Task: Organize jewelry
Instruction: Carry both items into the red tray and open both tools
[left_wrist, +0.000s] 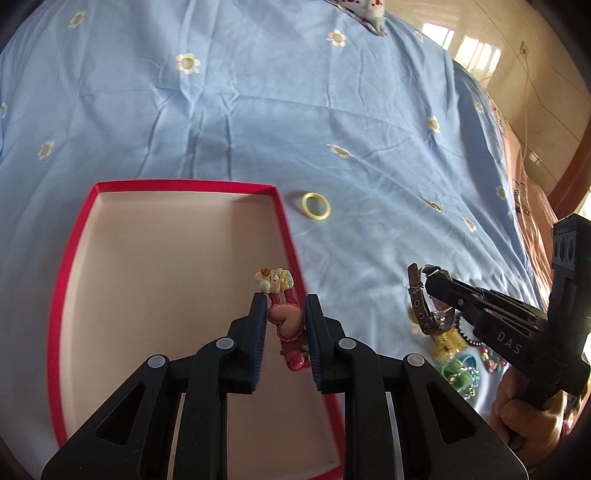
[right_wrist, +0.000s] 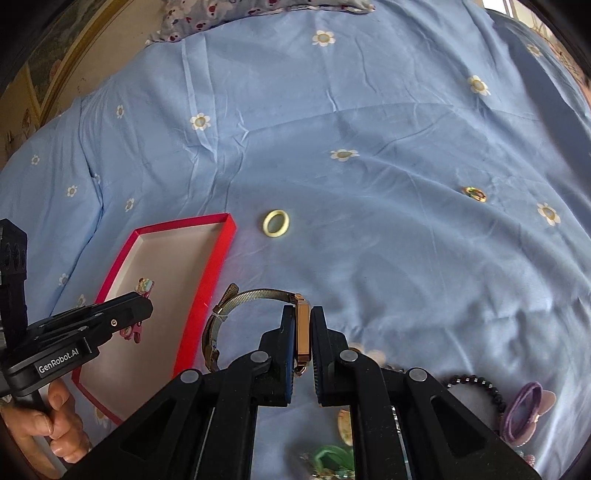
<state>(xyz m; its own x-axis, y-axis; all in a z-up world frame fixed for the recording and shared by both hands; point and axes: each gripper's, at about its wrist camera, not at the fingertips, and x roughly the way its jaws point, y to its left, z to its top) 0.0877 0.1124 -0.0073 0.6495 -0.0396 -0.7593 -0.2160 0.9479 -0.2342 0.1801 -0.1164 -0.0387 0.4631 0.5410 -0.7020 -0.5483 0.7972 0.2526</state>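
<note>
Carrying both pieces to the box (left_wrist: 74, 258), your left gripper (left_wrist: 286, 321) is clamped on the pink hair clip (left_wrist: 284, 321) above its floor, while your right gripper (right_wrist: 303, 332), at three o'clock, pinches the watch (right_wrist: 303, 328) over the sheet (right_wrist: 369, 110).

A blue flowered bedsheet (left_wrist: 258, 110) holds 1 red box (left_wrist: 74, 236), 1 yellow ring (left_wrist: 315, 206) and 1 small gold ring (right_wrist: 474, 193). 2 grippers show: 1 pink hair clip (left_wrist: 286, 325) in one, 1 wristwatch (right_wrist: 303, 328) in the other. 1 black bead bracelet (right_wrist: 480, 387) and 1 purple hair tie (right_wrist: 524, 413) lie nearby.
</note>
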